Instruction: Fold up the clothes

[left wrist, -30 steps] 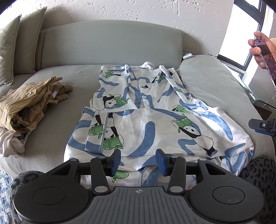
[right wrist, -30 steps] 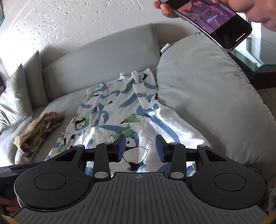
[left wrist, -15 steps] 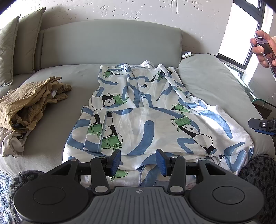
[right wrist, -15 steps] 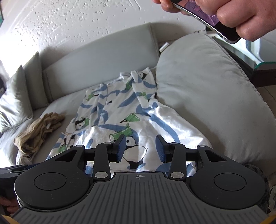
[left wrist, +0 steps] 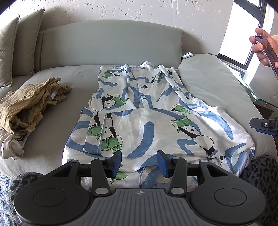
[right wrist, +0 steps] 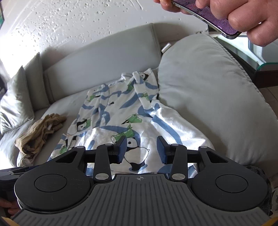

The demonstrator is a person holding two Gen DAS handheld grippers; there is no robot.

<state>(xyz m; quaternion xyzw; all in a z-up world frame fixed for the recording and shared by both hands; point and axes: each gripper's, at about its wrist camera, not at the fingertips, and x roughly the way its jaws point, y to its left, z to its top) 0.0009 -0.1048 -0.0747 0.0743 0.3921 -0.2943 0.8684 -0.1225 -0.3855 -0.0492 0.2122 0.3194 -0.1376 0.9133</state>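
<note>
A white shirt with blue swirls, pandas and green bamboo [left wrist: 147, 121] lies spread on a grey sofa seat [left wrist: 57, 111], collar toward the backrest, its left sleeve folded inward. My left gripper [left wrist: 139, 162] hovers over the shirt's near hem, open, nothing between its blue pads. In the right wrist view the same shirt [right wrist: 121, 121] runs up against a big grey cushion [right wrist: 208, 97]. My right gripper [right wrist: 140, 150] hangs open above a panda print near the hem, holding nothing. Part of the right gripper [left wrist: 264, 124] shows at the left view's right edge.
A crumpled tan garment [left wrist: 27, 102] and a pale cloth [left wrist: 10, 144] lie on the sofa's left. Cushions [left wrist: 19, 50] lean at the far left. A hand holds a phone [right wrist: 213, 15] above the big cushion. A glass side table [left wrist: 260, 97] stands right.
Both grippers stay still and open. The hand with the phone has shifted: it has drawn toward the right edge in the left view and closer over the lens in the right view.
</note>
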